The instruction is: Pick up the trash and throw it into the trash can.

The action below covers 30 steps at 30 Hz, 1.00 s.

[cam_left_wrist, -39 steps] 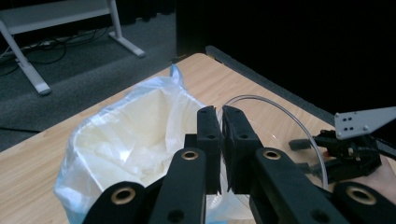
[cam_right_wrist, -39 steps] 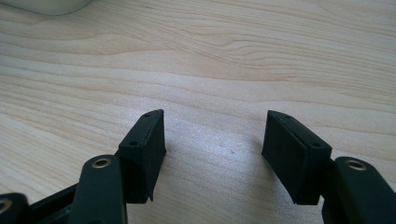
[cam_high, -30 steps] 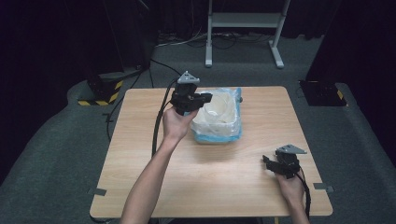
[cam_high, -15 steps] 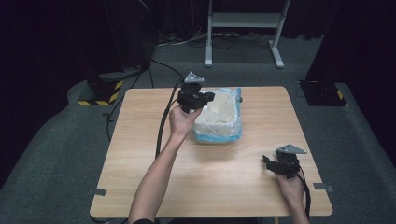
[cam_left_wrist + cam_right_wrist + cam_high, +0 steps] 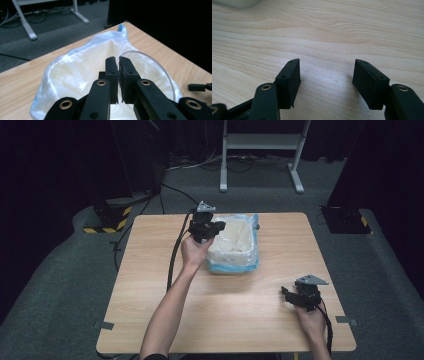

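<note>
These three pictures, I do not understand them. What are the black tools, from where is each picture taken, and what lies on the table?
A person sits at a wooden table and holds a black two-jaw gripper in each hand. The high view looks down from above. The other two pictures come from small cameras riding on the grippers, looking along their jaws.

The left gripper is at a white plastic bag with blue edges. In its own view its jaws are closed on the thin rim of a clear round container that sits in the bag.

The right gripper rests near the table's right side, jaws wide open, holding nothing.
</note>
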{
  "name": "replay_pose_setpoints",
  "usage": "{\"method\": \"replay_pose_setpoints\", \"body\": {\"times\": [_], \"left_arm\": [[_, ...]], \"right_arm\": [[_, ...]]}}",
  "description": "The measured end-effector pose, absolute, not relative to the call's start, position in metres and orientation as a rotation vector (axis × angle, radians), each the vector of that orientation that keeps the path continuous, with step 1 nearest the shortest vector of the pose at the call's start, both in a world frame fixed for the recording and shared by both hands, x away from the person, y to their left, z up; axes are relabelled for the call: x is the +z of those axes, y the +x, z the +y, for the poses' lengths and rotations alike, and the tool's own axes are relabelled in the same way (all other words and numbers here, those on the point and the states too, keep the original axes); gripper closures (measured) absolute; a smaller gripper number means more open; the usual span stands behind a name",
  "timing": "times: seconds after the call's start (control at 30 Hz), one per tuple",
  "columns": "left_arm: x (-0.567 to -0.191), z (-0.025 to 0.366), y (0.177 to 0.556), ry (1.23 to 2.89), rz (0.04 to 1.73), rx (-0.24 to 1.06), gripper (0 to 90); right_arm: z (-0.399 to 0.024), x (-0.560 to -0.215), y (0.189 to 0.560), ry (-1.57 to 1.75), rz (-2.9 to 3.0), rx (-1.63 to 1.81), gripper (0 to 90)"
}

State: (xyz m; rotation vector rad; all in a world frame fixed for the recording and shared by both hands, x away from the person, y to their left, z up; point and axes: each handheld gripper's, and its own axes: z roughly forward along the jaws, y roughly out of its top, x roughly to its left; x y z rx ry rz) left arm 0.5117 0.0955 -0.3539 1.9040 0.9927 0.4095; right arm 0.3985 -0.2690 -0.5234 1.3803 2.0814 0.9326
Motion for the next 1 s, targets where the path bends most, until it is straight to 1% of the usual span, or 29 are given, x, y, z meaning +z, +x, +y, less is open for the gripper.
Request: {"method": "replay_pose_setpoints", "body": {"times": [0.33, 0.63, 0.67, 0.7, 0.8, 0.9, 1.0], "left_arm": [[-0.377, 0.097, 0.520, 1.918, 1.030, 0.376, 85.2], [-0.385, 0.094, 0.523, 1.941, 1.046, 0.372, 84.4], [-0.385, 0.094, 0.523, 1.938, 1.052, 0.365, 77.6], [-0.386, 0.094, 0.523, 1.939, 1.054, 0.361, 77.6], [-0.387, 0.096, 0.520, 1.938, 1.056, 0.369, 67.4], [-0.388, 0.098, 0.515, 1.943, 1.056, 0.389, 62.7], [-0.386, 0.103, 0.506, 1.938, 1.049, 0.420, 60.3]], "right_arm": [[-0.269, -0.523, 0.398, 1.380, 2.082, 0.933, 38.3], [-0.269, -0.523, 0.398, 1.381, 2.082, 0.933, 38.3], [-0.269, -0.523, 0.398, 1.380, 2.082, 0.933, 38.3], [-0.269, -0.523, 0.398, 1.380, 2.082, 0.933, 38.3], [-0.269, -0.523, 0.399, 1.378, 2.082, 0.934, 38.4], [-0.269, -0.523, 0.399, 1.378, 2.082, 0.934, 38.3], [-0.269, -0.523, 0.398, 1.378, 2.082, 0.933, 38.3]]}}
